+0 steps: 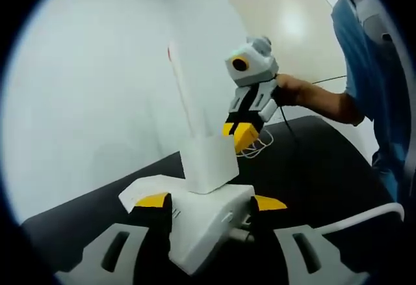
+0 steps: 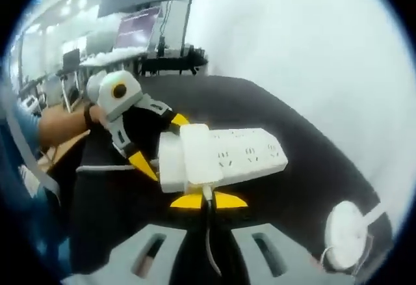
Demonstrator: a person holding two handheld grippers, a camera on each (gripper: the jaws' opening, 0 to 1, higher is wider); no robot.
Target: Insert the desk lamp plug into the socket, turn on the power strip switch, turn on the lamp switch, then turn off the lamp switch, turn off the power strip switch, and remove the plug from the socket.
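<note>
Left gripper (image 1: 211,202) clamped on the near end of the white power strip (image 2: 250,151), one yellow-tipped finger (image 1: 153,200) pressed to each side of its body. From the right gripper view, the same grip at the strip's left end, with the socket holes of the face open beyond those fingers. No lettering on the strip sharp enough to read.

White plug (image 2: 197,155) seated on the strip's face, just ahead of the right gripper (image 2: 209,200) and close beside the left gripper's fingers. White cable (image 2: 208,236) leaving the plug's near edge and running back between the right gripper's two fingers. Those fingers nearly together, one on each side of the cable, right at the plug's edge; cannot tell whether pinching or only flanking. In the left gripper view, the right gripper's yellow tips close to the upper edge of the plug, with a person's hand (image 1: 292,90) on the handle behind.

Beyond the plug in that view, a thin white length (image 1: 183,93) rising away with a red spot (image 1: 170,52) near its far end; strip or lamp arm, cannot tell.

Round white lamp base (image 2: 348,236) on the black table (image 1: 318,174), off to the right of the right gripper's fingers, well apart from the strip. Dark screens (image 2: 136,28) far behind the left gripper, writing on them too blurred to read.
</note>
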